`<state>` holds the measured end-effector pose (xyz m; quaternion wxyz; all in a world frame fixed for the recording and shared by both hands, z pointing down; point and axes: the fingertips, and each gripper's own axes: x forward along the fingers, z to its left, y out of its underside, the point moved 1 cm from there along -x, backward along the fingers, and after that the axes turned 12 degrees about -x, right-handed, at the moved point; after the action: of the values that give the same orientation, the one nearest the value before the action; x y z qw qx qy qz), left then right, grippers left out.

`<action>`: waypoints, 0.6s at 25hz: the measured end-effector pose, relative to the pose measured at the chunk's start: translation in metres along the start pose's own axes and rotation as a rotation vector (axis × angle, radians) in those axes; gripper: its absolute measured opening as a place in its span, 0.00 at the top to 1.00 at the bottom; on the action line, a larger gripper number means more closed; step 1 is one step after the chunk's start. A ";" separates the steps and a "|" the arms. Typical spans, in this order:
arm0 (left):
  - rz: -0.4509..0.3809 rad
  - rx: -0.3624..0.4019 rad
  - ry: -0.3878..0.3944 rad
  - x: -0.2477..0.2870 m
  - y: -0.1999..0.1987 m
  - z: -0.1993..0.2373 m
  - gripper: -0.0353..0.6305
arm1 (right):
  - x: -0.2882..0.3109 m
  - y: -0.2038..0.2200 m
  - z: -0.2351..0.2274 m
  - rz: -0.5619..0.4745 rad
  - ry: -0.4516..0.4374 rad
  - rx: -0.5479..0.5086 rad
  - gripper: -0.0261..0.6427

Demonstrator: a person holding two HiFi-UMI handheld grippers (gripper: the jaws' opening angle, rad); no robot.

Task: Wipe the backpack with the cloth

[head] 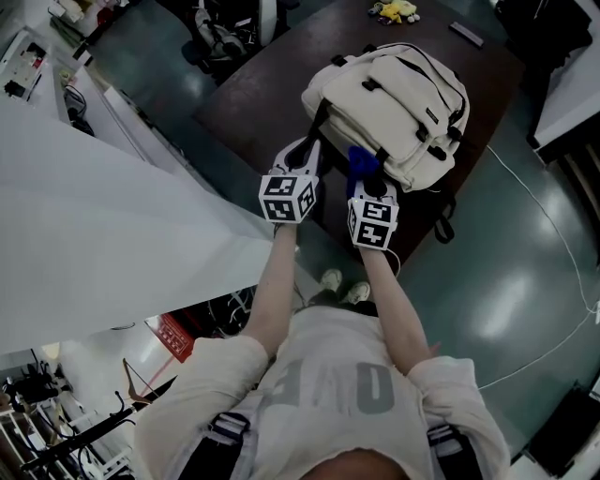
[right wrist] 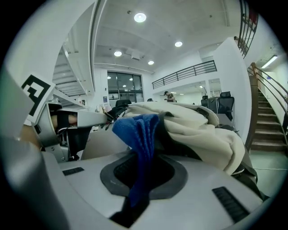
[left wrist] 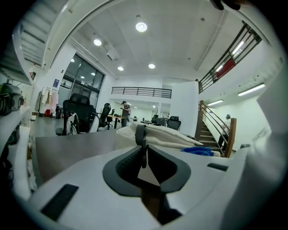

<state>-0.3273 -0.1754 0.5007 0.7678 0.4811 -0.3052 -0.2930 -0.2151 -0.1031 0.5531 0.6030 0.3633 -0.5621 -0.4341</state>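
Observation:
A cream backpack [head: 394,98] lies on the dark brown table [head: 272,84], near its front edge. My left gripper [head: 309,152] is at the pack's near left corner, shut on a black strap [left wrist: 141,137] of the backpack [left wrist: 166,136]. My right gripper [head: 362,173] is just right of it, shut on a blue cloth [head: 360,161] at the pack's near side. In the right gripper view the blue cloth [right wrist: 140,134] stands up between the jaws, touching the backpack [right wrist: 202,130]. The left gripper view catches a bit of that blue cloth [left wrist: 198,151].
A yellow toy [head: 396,10] and a dark flat object [head: 466,34] lie at the table's far end. An office chair [head: 225,28] stands beyond the table's left. A white cable [head: 553,244] runs over the floor on the right. A white wall panel [head: 94,206] is at my left.

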 end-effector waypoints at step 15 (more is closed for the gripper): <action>0.048 -0.079 -0.008 -0.018 0.048 -0.036 0.88 | -0.040 0.046 -0.042 0.045 0.054 -0.006 0.90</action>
<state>-0.3041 -0.1241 0.5292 0.7917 0.4417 -0.3079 -0.2885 -0.1675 -0.0513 0.5765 0.6288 0.3603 -0.5523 -0.4121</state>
